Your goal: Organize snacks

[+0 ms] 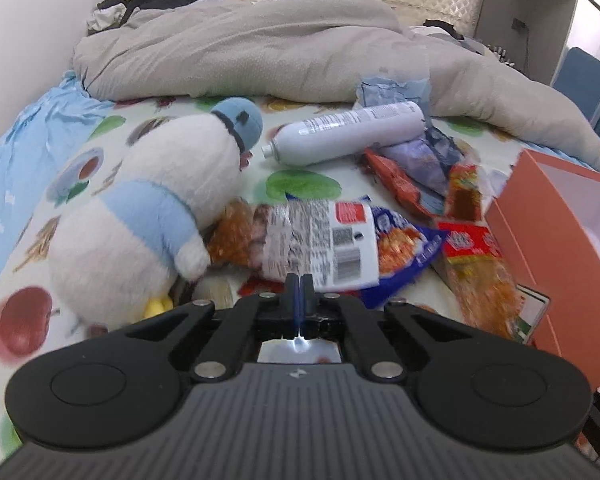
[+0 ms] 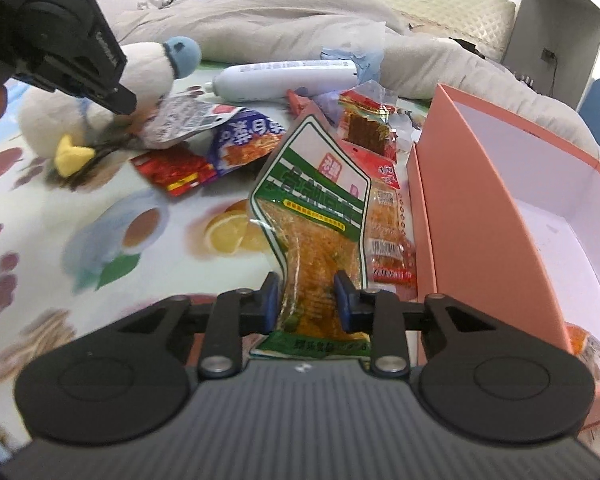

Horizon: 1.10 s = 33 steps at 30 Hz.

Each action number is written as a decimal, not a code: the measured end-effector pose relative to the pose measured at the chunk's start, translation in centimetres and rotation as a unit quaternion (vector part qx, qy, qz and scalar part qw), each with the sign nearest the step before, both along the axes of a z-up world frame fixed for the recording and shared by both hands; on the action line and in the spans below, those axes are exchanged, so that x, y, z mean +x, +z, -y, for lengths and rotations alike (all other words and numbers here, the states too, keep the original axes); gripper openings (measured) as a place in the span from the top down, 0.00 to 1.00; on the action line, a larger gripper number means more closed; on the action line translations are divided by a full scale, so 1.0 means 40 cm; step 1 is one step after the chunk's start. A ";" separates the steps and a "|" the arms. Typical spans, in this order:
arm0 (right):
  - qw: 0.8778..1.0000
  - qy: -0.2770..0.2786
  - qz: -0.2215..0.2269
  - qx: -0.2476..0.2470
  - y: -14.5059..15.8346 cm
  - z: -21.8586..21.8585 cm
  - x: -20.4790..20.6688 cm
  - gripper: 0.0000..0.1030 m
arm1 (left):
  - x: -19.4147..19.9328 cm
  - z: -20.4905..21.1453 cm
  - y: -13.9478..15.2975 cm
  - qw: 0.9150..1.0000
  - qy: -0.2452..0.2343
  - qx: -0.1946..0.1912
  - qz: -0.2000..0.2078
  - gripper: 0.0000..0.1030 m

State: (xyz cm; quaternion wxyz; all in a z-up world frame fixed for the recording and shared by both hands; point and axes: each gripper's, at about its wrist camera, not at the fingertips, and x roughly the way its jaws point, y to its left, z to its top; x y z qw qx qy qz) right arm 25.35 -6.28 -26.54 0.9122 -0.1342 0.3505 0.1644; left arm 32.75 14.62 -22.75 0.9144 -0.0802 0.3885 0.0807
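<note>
Right gripper (image 2: pixel 307 294) pinches green-white snack packet (image 2: pixel 320 216), orange filling, crumpled at waist. Left gripper (image 1: pixel 299 283) fully closed, clamping edge of silver-blue snack bag (image 1: pixel 328 240) beside orange box (image 2: pixel 480 216).

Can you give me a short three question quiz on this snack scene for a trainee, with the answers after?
1. True or false: the right gripper is clamped on the green-labelled snack pack.
2. Which lies farther from the cameras on the bed sheet? A) white bottle B) blue snack bag C) plush penguin
3. Fill in: the open box to the right of the snacks is ____ outside and white inside.

Key
1. True; its pads squeeze the pack's lower part.
2. A; it lies on its side nearest the grey duvet.
3. Pink.
</note>
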 end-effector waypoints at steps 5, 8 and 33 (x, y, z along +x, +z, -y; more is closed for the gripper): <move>1.000 0.007 -0.005 0.004 0.010 0.007 -0.047 0.69 | -0.084 0.026 0.002 1.000 -0.010 -0.008 -0.006 1.00; 1.000 0.011 -0.006 0.006 0.019 0.012 -0.068 0.69 | -0.128 0.039 0.002 1.000 -0.017 -0.013 -0.009 1.00; 0.997 0.052 -0.044 -0.030 0.013 0.067 -0.192 0.66 | -0.373 0.100 -0.084 0.990 -0.019 -0.139 -0.030 0.98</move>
